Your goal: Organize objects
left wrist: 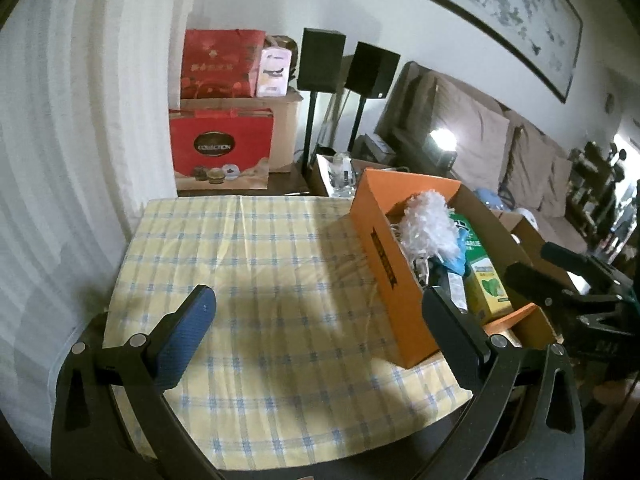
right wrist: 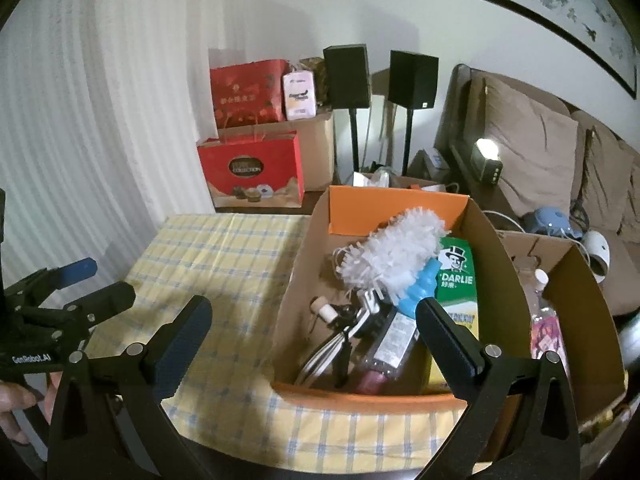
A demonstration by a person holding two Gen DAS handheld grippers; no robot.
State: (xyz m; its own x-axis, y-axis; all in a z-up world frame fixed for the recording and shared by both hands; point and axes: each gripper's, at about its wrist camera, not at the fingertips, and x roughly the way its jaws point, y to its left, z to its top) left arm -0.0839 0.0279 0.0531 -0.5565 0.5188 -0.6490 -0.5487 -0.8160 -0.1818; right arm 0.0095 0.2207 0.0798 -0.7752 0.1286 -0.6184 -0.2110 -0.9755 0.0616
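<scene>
Both empty: left gripper (left wrist: 320,308) and right gripper (right wrist: 314,320) spread wide above the worktop (left wrist: 256,248). Task things packed in the orange box (right wrist: 396,204) at the worktop's right edge: white duster (right wrist: 396,248), green toothpaste carton (right wrist: 458,276), small bottle (right wrist: 392,340). Likely trouble: snagged duster, dragged neighbours (tight packing). Beyond: red gift bags (right wrist: 252,168), speakers (right wrist: 348,76), sofa (right wrist: 532,140); tall box walls blocking any sideways reach.

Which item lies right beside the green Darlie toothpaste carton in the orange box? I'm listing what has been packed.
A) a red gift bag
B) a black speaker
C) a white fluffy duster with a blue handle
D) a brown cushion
C: the white fluffy duster rests against the Darlie carton inside the orange box.
</scene>
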